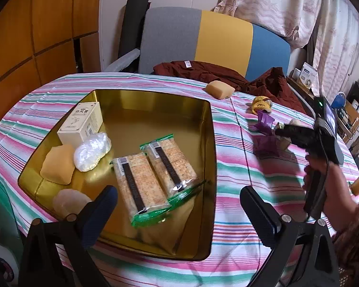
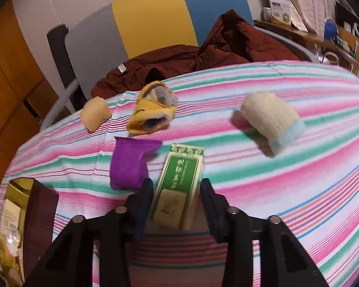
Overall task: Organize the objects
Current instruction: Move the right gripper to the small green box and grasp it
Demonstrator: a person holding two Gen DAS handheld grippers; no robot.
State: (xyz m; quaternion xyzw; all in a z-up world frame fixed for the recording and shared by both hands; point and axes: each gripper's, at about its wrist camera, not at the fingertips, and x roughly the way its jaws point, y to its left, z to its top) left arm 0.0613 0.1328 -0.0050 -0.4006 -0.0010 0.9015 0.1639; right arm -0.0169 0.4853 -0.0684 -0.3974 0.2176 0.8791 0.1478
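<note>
Striped-cloth bench [image 2: 275,167] fills both views, a maroon garment [image 2: 169,64] heaped at its far edge. Gold tin [image 1: 155,110] sits on the bench under the left gripper [image 1: 179,201], already holding two cracker packs [image 1: 155,167], a white box [image 1: 81,124], a clear plastic wad [image 1: 92,151] and a tan block [image 1: 57,163]. Left fingers stand wide apart, nothing between them, hovering over the tin's near side.

Right gripper [image 2: 177,191], off to the tin's right, has its fingers narrow around the near end of the green box [image 2: 177,184], which is lying on the cloth; pads look pressed on its two long sides.

Loose items nearby: cream rolled sock [image 2: 272,122] well apart, yellow sock bundle [image 2: 150,112], purple packet [image 2: 129,162] just beside the left finger, a tan block [image 2: 95,112] farther back.

Risks, my read: grip sits on the box's end only, so it may pivot and droop or slip on lifting. The purple packet could get nudged or dragged. Cardboard might crush if squeezed harder.
</note>
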